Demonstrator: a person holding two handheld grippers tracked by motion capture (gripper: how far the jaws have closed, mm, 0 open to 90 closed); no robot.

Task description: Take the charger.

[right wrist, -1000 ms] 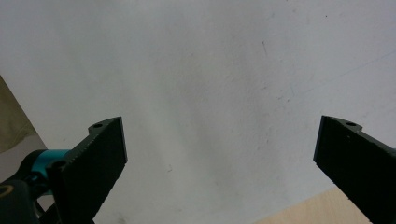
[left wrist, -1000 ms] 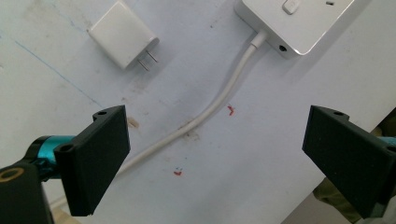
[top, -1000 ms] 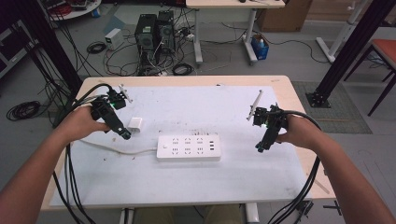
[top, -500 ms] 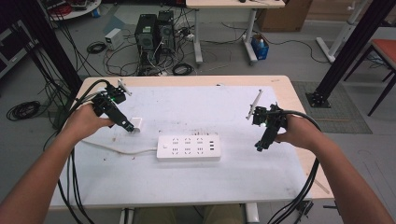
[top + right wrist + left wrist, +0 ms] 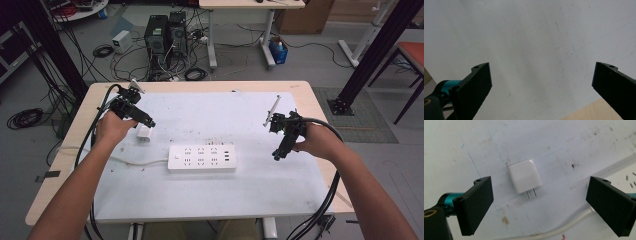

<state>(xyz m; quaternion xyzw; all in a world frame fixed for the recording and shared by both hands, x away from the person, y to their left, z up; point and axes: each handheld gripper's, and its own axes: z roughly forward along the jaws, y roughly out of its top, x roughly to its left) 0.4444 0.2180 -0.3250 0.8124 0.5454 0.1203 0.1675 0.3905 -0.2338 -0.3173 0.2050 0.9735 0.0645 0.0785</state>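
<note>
white charger plug (image 5: 525,175) lies flat near the worktop's left edge, just beside the power strip (image 5: 202,159), framed by the left gripper (image 5: 539,202)'s wide jaws (likely lining up a grasp), while the right gripper (image 5: 278,154) hovers wide-open, unladen, toward the right edge.

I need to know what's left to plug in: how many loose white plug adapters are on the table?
1. The white plug adapter lies flat on the table, prongs bare, between the open jaws of the left gripper, left of the power strip.
</note>
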